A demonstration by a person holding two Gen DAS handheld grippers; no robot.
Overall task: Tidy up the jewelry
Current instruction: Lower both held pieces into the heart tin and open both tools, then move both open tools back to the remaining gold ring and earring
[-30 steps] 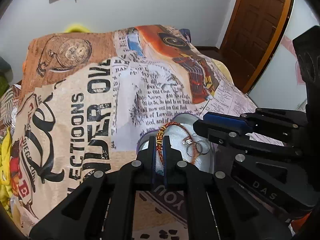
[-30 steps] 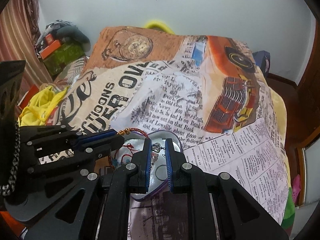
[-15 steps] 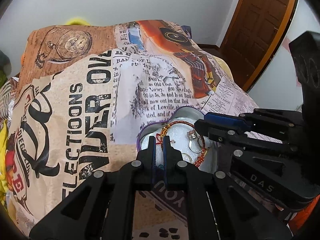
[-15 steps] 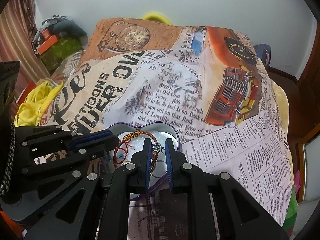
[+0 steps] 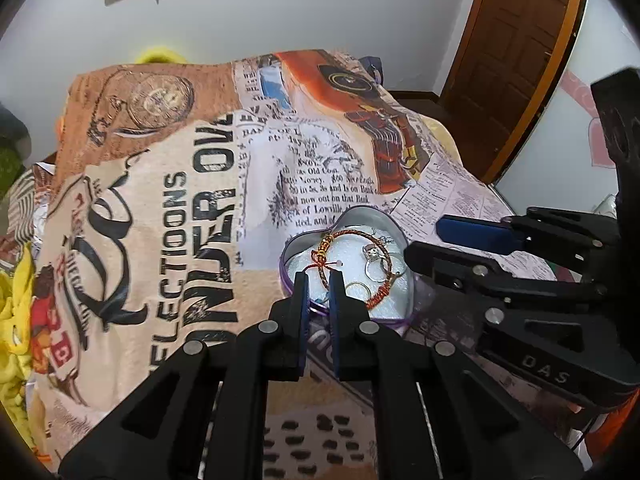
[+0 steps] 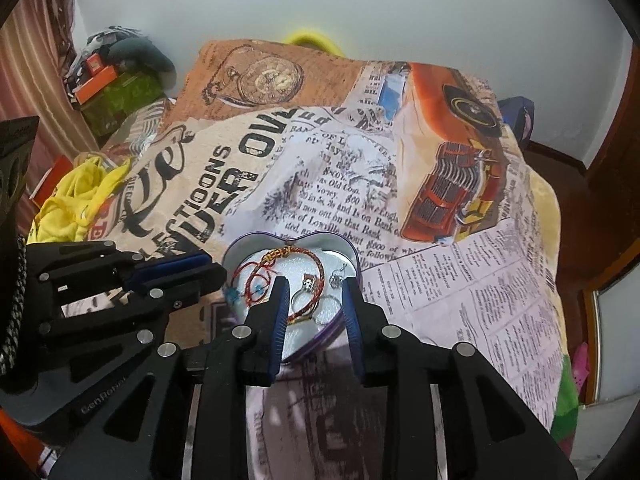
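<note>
The right gripper (image 6: 314,286) hangs over the near edge of the heart-shaped tin (image 6: 347,250), fingers spread wide and holding nothing. The left gripper (image 5: 319,280), at the tin's (image 5: 362,216) near-left rim, has a narrow gap between its fingers, also bare. Inside the tin lie a red braided bracelet (image 6: 316,258), rings (image 5: 374,254) and an earring (image 6: 338,278). The tin sits on a newspaper-print blanket (image 6: 340,168).

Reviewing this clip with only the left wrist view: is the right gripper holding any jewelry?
Observer: No. The right gripper is open, its fingers wide apart with nothing gripped; the heart-shaped tin shows between them.
Operator: Is anything off to the left that my view misses?
Observer: An orange box lies beside a striped curtain.
</note>
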